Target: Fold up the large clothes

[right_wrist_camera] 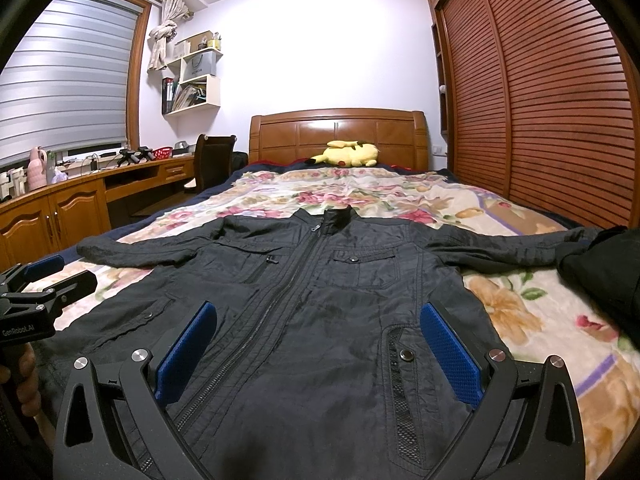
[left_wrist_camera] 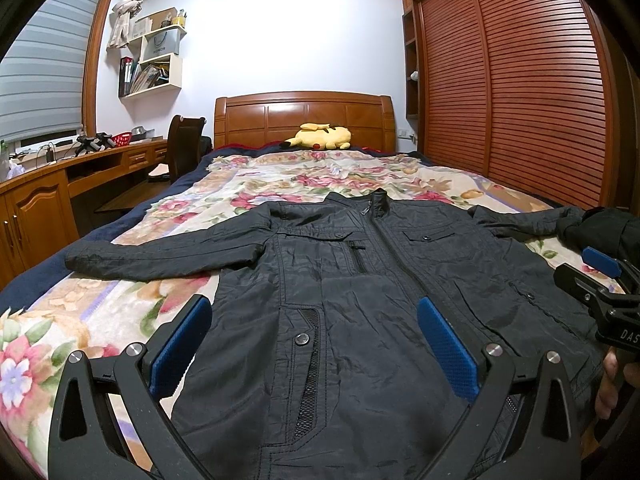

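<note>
A black zip jacket (left_wrist_camera: 352, 280) lies flat, front up, on the floral bedspread, both sleeves spread out sideways; it also shows in the right wrist view (right_wrist_camera: 320, 300). My left gripper (left_wrist_camera: 316, 340) is open and empty, hovering over the jacket's lower left part. My right gripper (right_wrist_camera: 320, 348) is open and empty over the jacket's lower right part. The right gripper also shows at the right edge of the left wrist view (left_wrist_camera: 604, 276). The left gripper shows at the left edge of the right wrist view (right_wrist_camera: 44, 280).
A floral bedspread (left_wrist_camera: 280, 176) covers the bed. A yellow plush toy (left_wrist_camera: 320, 136) lies by the wooden headboard (left_wrist_camera: 304, 116). A dark garment heap (right_wrist_camera: 608, 272) sits by the jacket's right sleeve. A desk (left_wrist_camera: 60, 184) and chair (left_wrist_camera: 184, 144) stand left; a slatted wardrobe (left_wrist_camera: 520, 80) right.
</note>
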Available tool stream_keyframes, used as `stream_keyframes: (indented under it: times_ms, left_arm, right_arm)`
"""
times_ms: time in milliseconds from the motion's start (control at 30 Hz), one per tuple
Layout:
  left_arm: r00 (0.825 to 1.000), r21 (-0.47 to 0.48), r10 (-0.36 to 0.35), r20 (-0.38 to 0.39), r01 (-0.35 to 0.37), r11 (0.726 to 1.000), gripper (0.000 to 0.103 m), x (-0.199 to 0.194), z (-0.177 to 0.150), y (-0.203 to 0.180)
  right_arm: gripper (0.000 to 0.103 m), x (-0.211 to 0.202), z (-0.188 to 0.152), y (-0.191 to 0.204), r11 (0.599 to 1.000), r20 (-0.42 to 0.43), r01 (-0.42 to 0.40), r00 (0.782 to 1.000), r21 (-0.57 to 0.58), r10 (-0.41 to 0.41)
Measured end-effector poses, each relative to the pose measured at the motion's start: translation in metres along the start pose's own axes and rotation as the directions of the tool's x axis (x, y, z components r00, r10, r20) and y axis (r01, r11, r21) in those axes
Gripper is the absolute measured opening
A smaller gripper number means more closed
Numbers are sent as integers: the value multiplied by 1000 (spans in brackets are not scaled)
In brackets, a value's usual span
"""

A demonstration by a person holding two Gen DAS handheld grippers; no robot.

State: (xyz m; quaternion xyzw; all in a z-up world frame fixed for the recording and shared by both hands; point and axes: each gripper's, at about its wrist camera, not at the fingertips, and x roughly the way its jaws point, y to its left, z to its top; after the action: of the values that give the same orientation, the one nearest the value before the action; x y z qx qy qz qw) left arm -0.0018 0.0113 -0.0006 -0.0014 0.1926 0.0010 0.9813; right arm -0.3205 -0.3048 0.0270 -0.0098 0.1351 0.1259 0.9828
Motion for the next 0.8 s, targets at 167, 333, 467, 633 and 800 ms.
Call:
stream_keyframes:
  times_ms: [167,333,467,633,800]
  left_arm:
    - [1000,1,0,0,0,1000,103,0,0,1]
    - [1000,-1,1,0,-1,1000,103,-1,0,-1]
    - [1000,-1,1,1,-1,1000,103,-1,0,-2]
    - [1000,-1,2,-2,-2,1000,103,-2,-1,-1]
    - [1000,-13,4,-23,-4,1000,103,-6,-1,11]
  right_arm:
    - [101,0,0,0,1000,0,0,1000,1,0]
    - [101,0,0,0,1000,0,0,1000,2,0]
    - [101,0,0,0,1000,-1,-1,1000,2,1]
    - [101,0,-1,1,1000,-4,-6,1000,0,6]
    - [101,1,-1,5,1000,-10,-11,1000,-10,11]
